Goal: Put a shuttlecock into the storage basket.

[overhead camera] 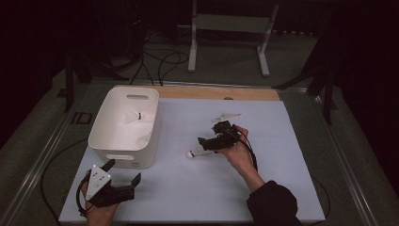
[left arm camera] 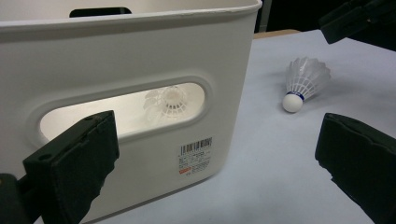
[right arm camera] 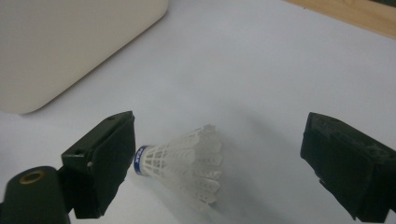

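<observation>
Right gripper [right arm camera: 219,154] spread wide over the white feathered shuttlecock [right arm camera: 187,163], which lies crosswise between its jaws, cork against one pad.

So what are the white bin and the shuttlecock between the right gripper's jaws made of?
White rectangular bin: looks like moulded plastic, smooth and semi-gloss, with light glowing through its wall. White shuttlecock: lattice skirt suggests moulded nylon, not feathers; its base with a blue band is partly hidden.

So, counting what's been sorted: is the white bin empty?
No, a shuttlecock lies inside the white bin, seen through its handle slot.
</observation>
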A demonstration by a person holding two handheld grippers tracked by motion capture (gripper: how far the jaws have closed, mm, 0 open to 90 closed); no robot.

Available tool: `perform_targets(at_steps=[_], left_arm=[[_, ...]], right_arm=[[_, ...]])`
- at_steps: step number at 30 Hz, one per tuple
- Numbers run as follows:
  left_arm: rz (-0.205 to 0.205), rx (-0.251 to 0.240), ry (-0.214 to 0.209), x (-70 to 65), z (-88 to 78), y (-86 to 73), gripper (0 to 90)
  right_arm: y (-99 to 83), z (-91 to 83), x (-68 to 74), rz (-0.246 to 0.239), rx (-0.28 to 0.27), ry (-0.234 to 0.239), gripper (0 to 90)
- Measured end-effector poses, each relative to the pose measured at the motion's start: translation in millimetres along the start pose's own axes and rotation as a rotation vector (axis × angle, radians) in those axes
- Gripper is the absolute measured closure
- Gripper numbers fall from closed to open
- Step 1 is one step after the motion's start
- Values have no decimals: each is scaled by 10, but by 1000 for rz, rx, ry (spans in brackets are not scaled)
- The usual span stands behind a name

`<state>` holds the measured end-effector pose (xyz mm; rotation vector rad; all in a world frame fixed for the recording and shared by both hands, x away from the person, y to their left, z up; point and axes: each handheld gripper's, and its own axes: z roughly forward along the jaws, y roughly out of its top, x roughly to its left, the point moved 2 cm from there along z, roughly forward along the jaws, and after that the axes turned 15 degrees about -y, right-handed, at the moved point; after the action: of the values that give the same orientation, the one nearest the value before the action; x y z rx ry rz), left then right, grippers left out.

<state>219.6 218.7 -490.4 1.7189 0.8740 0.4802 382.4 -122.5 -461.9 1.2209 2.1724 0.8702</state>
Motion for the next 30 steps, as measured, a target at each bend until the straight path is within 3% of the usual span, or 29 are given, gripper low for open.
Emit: perform_targets(at_steps=[16, 19, 26, 30], left_arm=[[1, -2, -1, 2, -3, 1, 3], [0, -1, 0, 2, -3, 1, 3], [-1, -3, 1, 5, -6, 0, 3], [0, -2, 0, 4, -4, 0, 3]], right_arm=[[-83, 77, 110, -29, 46, 46, 101], [-130, 131, 140, -46, 87, 71, 104], [-163, 211, 168, -44, 122, 111, 172], [-182, 247, 204, -56, 150, 144, 288]])
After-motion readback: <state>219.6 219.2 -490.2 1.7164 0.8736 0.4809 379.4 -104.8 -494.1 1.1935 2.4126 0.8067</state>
